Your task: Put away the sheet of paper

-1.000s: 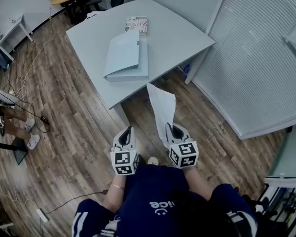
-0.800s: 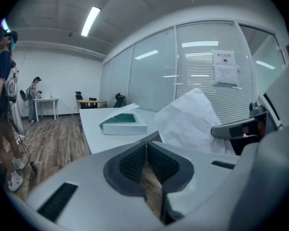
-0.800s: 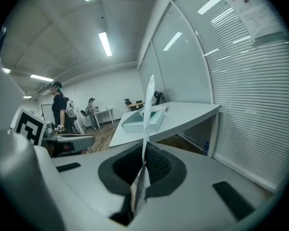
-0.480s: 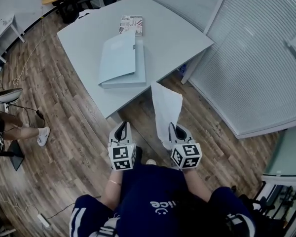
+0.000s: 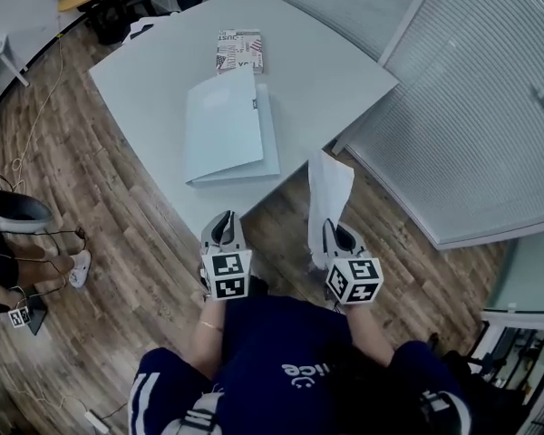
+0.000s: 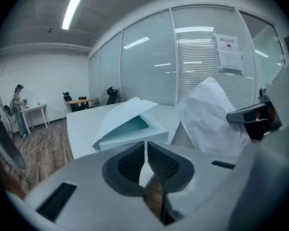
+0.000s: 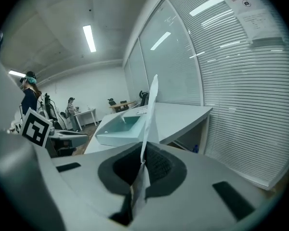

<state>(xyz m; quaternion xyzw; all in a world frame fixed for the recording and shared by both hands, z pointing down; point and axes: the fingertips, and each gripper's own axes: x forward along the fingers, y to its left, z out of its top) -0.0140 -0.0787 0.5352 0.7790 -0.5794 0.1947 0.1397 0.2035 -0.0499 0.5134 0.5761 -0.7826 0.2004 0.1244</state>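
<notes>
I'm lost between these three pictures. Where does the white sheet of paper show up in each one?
Head view: sheet of paper right of centre, standing up from the right gripper.
Left gripper view: at the right, crumpled.
Right gripper view: dead centre, edge-on, pinched in the jaws.
Shared landmark: the pale blue folder on the table, in all three.

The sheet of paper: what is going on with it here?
A person holds a gripper in each hand. The right gripper has its jaws shut on the sheet of paper, which stands upright near the edge of the table. The left gripper is shut and empty. A pale blue folder lies on the table, its cover partly raised; the paper is not in it yet.
</notes>
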